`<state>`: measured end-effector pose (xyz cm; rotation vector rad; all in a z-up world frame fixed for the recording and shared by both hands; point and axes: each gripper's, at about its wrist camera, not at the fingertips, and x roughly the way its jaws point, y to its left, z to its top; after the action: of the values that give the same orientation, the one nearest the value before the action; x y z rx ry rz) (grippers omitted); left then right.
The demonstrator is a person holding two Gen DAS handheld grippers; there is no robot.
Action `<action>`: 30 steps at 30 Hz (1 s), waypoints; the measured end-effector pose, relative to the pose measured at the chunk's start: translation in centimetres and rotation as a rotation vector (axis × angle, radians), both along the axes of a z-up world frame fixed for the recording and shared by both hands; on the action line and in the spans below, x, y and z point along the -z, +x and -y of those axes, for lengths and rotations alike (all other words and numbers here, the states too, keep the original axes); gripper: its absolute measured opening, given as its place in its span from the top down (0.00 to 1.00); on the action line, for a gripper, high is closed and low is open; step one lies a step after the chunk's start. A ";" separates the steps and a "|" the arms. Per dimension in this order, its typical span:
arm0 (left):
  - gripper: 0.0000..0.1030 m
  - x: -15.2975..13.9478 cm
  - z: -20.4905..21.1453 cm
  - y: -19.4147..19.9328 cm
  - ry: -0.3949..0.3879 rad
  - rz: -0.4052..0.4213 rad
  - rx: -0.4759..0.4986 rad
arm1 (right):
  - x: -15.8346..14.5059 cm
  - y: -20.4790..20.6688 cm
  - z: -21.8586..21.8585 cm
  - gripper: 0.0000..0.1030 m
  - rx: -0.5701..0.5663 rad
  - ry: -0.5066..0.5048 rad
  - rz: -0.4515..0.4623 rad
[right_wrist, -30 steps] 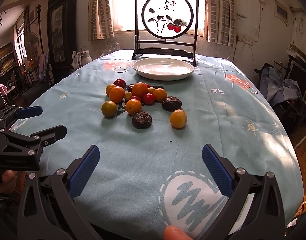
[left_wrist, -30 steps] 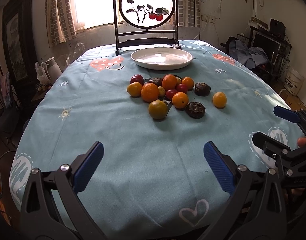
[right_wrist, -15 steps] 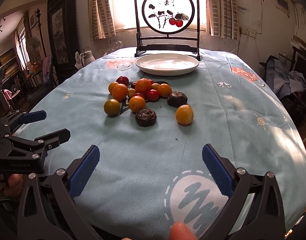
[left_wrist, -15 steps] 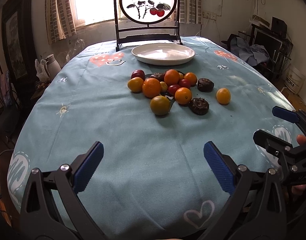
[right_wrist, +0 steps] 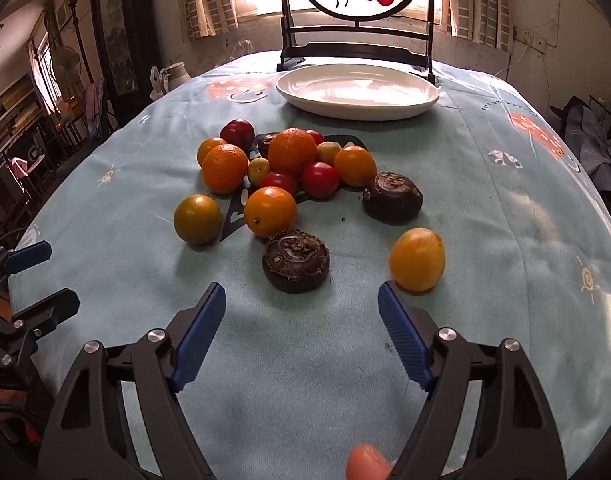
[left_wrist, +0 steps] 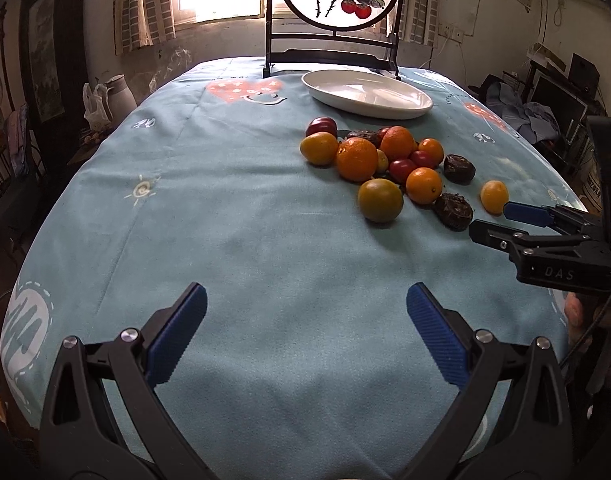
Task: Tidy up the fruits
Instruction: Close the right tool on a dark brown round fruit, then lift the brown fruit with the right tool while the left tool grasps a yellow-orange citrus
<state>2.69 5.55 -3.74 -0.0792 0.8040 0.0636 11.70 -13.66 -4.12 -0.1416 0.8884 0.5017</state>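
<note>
A heap of oranges, red plums and dark knobbly fruits (right_wrist: pixel 289 184) lies mid-table on the pale blue cloth (left_wrist: pixel 233 240), short of the empty white oval plate (right_wrist: pixel 357 90) at the far edge. The right gripper (right_wrist: pixel 301 300), jaws closing on nothing, hovers before a dark fruit (right_wrist: pixel 296 260); only this view shows a fingertip (right_wrist: pixel 365 462). The left gripper (left_wrist: pixel 305 300) gapes, empty, over bare cloth.

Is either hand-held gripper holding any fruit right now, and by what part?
Nothing is held. The left hand-held gripper is open and empty; the right hand-held gripper is closing on nothing.
</note>
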 end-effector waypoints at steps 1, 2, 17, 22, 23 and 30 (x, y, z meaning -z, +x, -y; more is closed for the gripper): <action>0.02 0.2 -0.2 0.2 0.001 -0.002 0.001 | 0.3 0.6 -0.4 0.23 -0.010 -0.019 -0.008; 0.02 0.2 -0.4 0.3 0.003 -0.004 0.003 | 0.5 1.0 -0.8 0.23 -0.020 -0.031 -0.013; 0.02 0.7 1.1 6.4 -0.034 -0.039 0.129 | 0.7 1.9 0.6 0.57 -0.018 0.028 -0.043; 0.21 0.9 3.2 9.6 -0.017 -0.053 0.221 | 1.0 0.6 2.8 0.58 0.009 0.077 -0.078; 0.25 1.0 3.5 10.3 -0.009 -0.060 0.230 | 1.1 0.5 3.2 0.58 0.009 0.081 -0.083; 0.32 2.3 4.0 12.6 -0.028 -0.118 0.238 | 0.4 0.1 4.4 0.58 0.003 0.118 -0.062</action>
<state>15.25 1.59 -6.04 -0.0053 0.9275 -0.1692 11.77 -18.08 -4.50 -0.0167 0.9170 0.5566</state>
